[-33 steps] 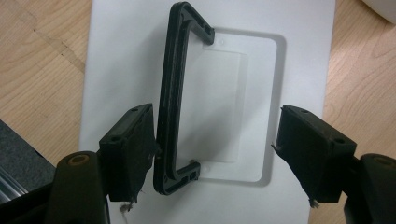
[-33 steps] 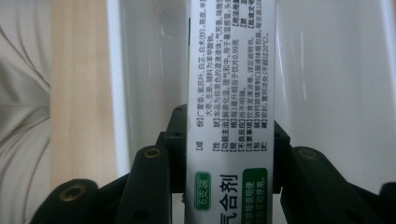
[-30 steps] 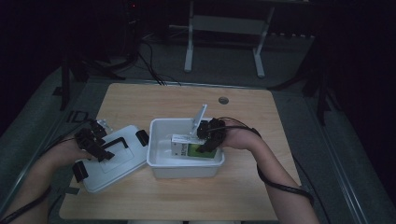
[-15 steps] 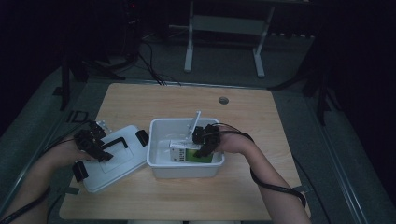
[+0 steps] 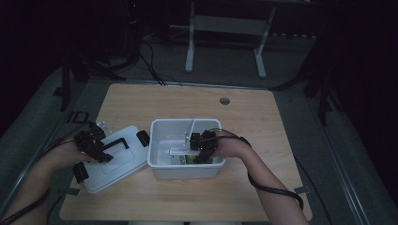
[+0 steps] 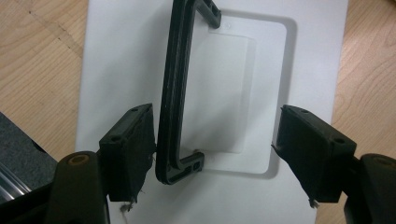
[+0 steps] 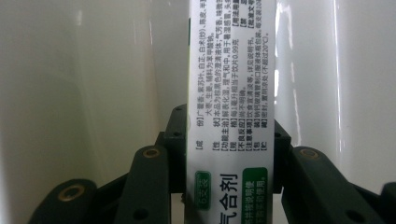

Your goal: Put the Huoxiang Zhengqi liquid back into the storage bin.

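Note:
A white plastic bin (image 5: 183,171) stands mid-table. Inside it, low against the inner wall, my right gripper (image 5: 199,152) is shut on a white and green printed carton (image 5: 179,152). Up close the carton (image 7: 229,84) stands clamped between both black jaws of the right gripper (image 7: 229,135), with the bin's white wall (image 7: 84,70) behind it. The bin's white lid (image 5: 121,163) lies flat to the left. Above it my left gripper (image 5: 96,145) is open. In its own view the left gripper (image 6: 215,149) straddles the lid's black handle (image 6: 175,93), the left jaw close beside it.
Black latches (image 5: 143,137) sit at the lid's two ends. The wooden table (image 5: 263,122) has a round cable hole (image 5: 225,101) near its far edge. A white stand (image 5: 225,23) and cables lie on the dark floor beyond.
My right gripper has sunk with the carton from above the bin's rim to low inside it. The left gripper and the lid have stayed put.

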